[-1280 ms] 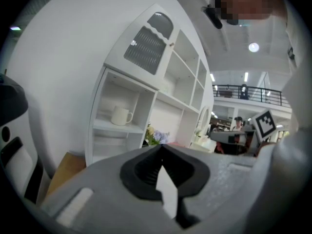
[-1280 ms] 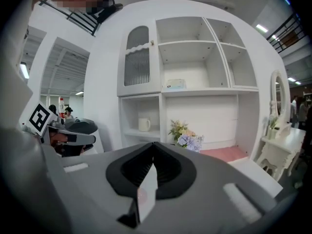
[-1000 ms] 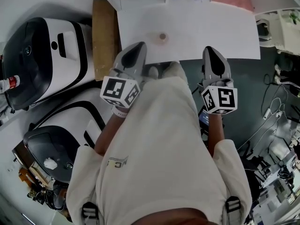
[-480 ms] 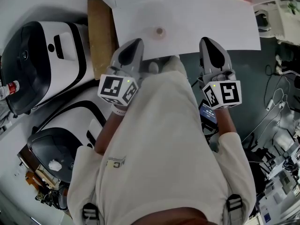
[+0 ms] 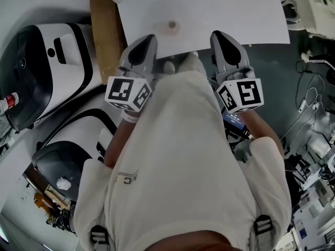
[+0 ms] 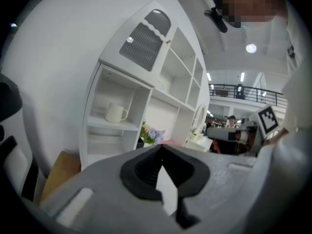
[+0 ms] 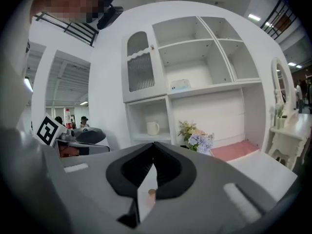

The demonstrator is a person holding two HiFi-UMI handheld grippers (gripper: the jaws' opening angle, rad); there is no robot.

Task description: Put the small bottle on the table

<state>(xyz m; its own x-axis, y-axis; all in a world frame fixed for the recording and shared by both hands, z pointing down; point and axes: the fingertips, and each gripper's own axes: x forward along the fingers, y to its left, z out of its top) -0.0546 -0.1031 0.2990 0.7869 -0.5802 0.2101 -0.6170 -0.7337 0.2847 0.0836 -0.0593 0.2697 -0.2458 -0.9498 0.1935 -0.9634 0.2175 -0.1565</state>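
Over the near edge of the table, my left gripper has its jaws together on nothing. Just ahead, the small bottle already stands on the table, well in from the rim, so I judge the placing done. Next I only need to back off. My right gripper is likewise closed and empty. A wooden board flanks the table's left side, and cables crowd the floor at right.

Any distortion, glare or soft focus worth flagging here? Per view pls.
Head view: wide-angle stretch toward the edges; white table nearly blown out, small bottle just a faint spot. Left gripper view: heavy barrel distortion, dark vignetted corners, cabinet curved, ceiling light flares, left tongs soft up close. Right gripper view: same bowing on the cabinet; right tongs soft too.
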